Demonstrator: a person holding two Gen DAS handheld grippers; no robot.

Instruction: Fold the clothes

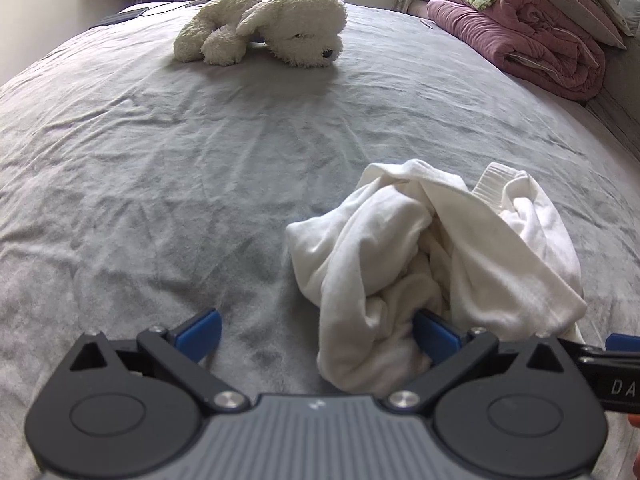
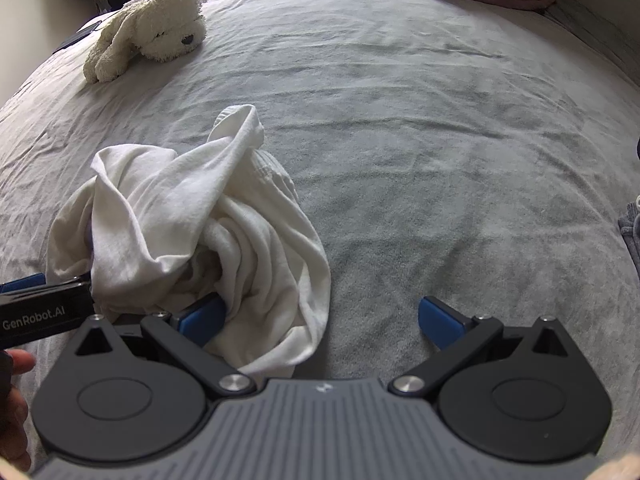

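Note:
A crumpled white garment [image 1: 432,264] with a ribbed cuff lies in a heap on the grey bed sheet [image 1: 180,184]. My left gripper [image 1: 316,336] is open low over the sheet; the heap's near edge drapes against its right blue pad [image 1: 434,334]. In the right wrist view the same garment [image 2: 192,232] lies at the left, and my right gripper [image 2: 322,320] is open, with cloth lying over its left blue pad [image 2: 202,318]. The left gripper's body [image 2: 44,312] shows at the left edge of that view. Neither grips the cloth.
A cream plush dog [image 1: 272,28] lies at the far side of the bed. Folded pink and green quilts [image 1: 532,24] are stacked at the far right corner. A dark flat object [image 1: 124,16] sits at the far left edge.

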